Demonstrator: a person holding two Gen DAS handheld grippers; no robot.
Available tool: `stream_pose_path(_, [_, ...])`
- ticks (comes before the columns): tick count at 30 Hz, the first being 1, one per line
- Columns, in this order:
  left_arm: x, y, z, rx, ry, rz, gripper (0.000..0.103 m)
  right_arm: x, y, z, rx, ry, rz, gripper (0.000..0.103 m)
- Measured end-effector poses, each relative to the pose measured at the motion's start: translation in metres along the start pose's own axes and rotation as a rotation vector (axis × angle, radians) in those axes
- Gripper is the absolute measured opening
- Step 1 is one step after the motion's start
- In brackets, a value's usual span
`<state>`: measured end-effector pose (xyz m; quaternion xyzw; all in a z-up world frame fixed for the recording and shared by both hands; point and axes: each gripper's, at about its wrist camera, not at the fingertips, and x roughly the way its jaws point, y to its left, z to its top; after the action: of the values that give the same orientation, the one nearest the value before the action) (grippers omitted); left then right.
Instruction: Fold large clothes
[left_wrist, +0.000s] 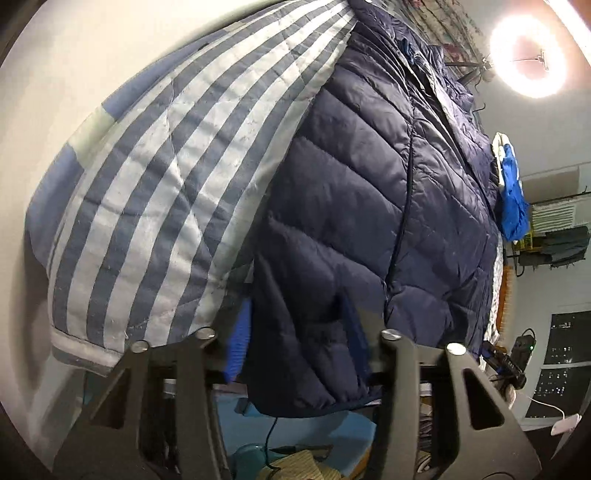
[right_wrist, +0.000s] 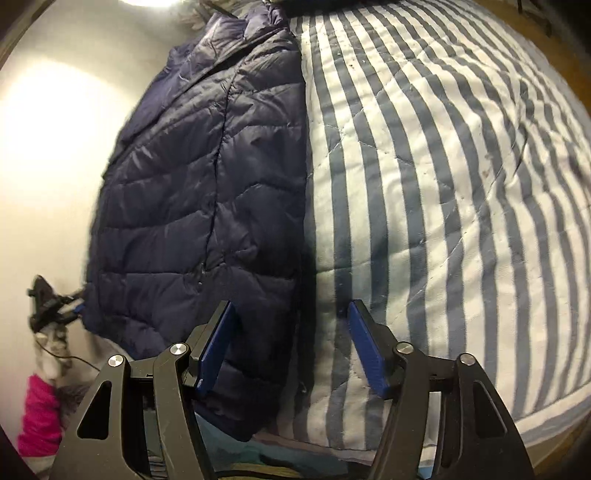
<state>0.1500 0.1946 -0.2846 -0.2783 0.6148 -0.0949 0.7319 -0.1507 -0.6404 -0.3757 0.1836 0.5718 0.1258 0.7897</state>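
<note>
A navy quilted puffer jacket (left_wrist: 369, 192) lies flat on a blue-and-white striped quilt (left_wrist: 155, 192), with its hem hanging a little over the quilt's near edge. The left gripper (left_wrist: 295, 336) has its blue pads on both sides of the jacket's near hem corner, and the padded fabric fills the gap between them. In the right wrist view the jacket (right_wrist: 199, 192) lies left of the bare quilt (right_wrist: 443, 184). The right gripper (right_wrist: 291, 347) is open and straddles the jacket's right edge. One of its pads is over the jacket and the other over the quilt, neither pressing.
A bright ring lamp (left_wrist: 528, 55) glares at the top right. A blue garment (left_wrist: 511, 195) hangs beyond the jacket. The other gripper (right_wrist: 48, 302) and a pink sleeve (right_wrist: 38, 413) are at the jacket's far corner. Below the quilt's edge lie a cable (left_wrist: 269, 439) and clutter.
</note>
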Motion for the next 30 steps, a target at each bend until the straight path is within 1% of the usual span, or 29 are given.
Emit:
stream_pose_path(1, [-0.001, 0.002, -0.001, -0.001, 0.002, -0.011, 0.038, 0.000, -0.001, 0.000, 0.009, 0.003, 0.023, 0.064])
stream_pose_path(2, [-0.001, 0.001, -0.003, -0.006, 0.008, -0.025, 0.030, 0.000, -0.003, 0.001, 0.022, 0.008, 0.051, 0.063])
stream_pose_path(4, [0.000, 0.000, -0.005, -0.006, 0.027, -0.061, 0.021, 0.002, -0.001, 0.002, 0.036, 0.031, 0.115, 0.058])
stream_pose_path(5, [-0.001, -0.005, -0.007, 0.002, 0.026, -0.064, 0.016, 0.004, 0.003, 0.002, 0.030, 0.039, 0.131, 0.054])
stream_pose_path(6, [-0.003, -0.010, -0.007, 0.015, 0.022, -0.071, 0.015, 0.007, 0.009, 0.002, 0.013, 0.051, 0.149, 0.052])
stream_pose_path(8, [-0.008, -0.020, -0.006, 0.033, 0.007, -0.104, 0.014, 0.011, 0.020, 0.001, -0.020, 0.066, 0.157, 0.048])
stream_pose_path(9, [-0.009, -0.024, -0.005, 0.045, 0.003, -0.107, 0.014, 0.014, 0.026, 0.000, -0.044, 0.072, 0.144, 0.047])
stream_pose_path(11, [-0.005, -0.030, 0.001, 0.058, -0.002, -0.065, 0.016, 0.017, 0.030, -0.001, -0.067, 0.077, 0.128, 0.047])
stream_pose_path(12, [-0.002, -0.029, 0.002, 0.054, 0.008, -0.059, 0.020, 0.019, 0.030, -0.001, -0.065, 0.086, 0.126, 0.047])
stream_pose_path(13, [0.003, -0.028, 0.003, 0.044, 0.021, -0.052, 0.034, 0.022, 0.029, 0.000, -0.054, 0.094, 0.124, 0.047])
stream_pose_path(14, [0.010, -0.026, 0.004, 0.031, 0.037, -0.046, 0.044, 0.023, 0.027, 0.001, -0.045, 0.098, 0.127, 0.047])
stream_pose_path(16, [0.017, -0.022, 0.002, 0.034, 0.045, -0.043, 0.044, 0.023, 0.024, -0.001, -0.032, 0.101, 0.138, 0.047])
stream_pose_path(17, [0.016, -0.025, 0.001, 0.060, 0.036, -0.030, 0.037, 0.023, 0.024, -0.001, -0.034, 0.101, 0.138, 0.048])
stream_pose_path(18, [0.016, -0.029, 0.001, 0.080, 0.037, -0.031, 0.024, 0.023, 0.025, -0.001, -0.039, 0.102, 0.137, 0.045])
stream_pose_path(19, [0.016, -0.032, 0.000, 0.090, 0.041, -0.045, 0.009, 0.021, 0.025, -0.001, -0.043, 0.098, 0.140, 0.039])
stream_pose_path(20, [0.014, -0.035, 0.001, 0.089, 0.032, -0.051, 0.008, 0.020, 0.026, 0.000, -0.045, 0.098, 0.147, 0.017])
stream_pose_path(21, [0.013, -0.037, 0.001, 0.090, 0.024, -0.050, 0.008, 0.021, 0.028, 0.001, -0.041, 0.104, 0.158, 0.011])
stream_pose_path(22, [0.009, -0.039, 0.002, 0.085, 0.012, -0.065, 0.007, 0.021, 0.035, 0.003, -0.039, 0.094, 0.162, 0.010])
stream_pose_path(24, [-0.003, -0.045, 0.005, 0.071, -0.022, -0.121, 0.006, 0.013, 0.041, 0.007, -0.056, 0.060, 0.174, 0.008])
stream_pose_path(25, [-0.013, -0.049, 0.007, 0.068, -0.051, -0.146, 0.006, 0.008, 0.044, 0.009, -0.066, 0.043, 0.177, 0.007])
stream_pose_path(29, [-0.053, -0.064, 0.008, 0.074, -0.153, -0.223, 0.005, -0.028, 0.058, 0.012, -0.095, -0.051, 0.214, 0.006])
stream_pose_path(30, [-0.063, -0.067, 0.009, 0.073, -0.180, -0.245, 0.004, -0.041, 0.061, 0.014, -0.098, -0.087, 0.226, 0.006])
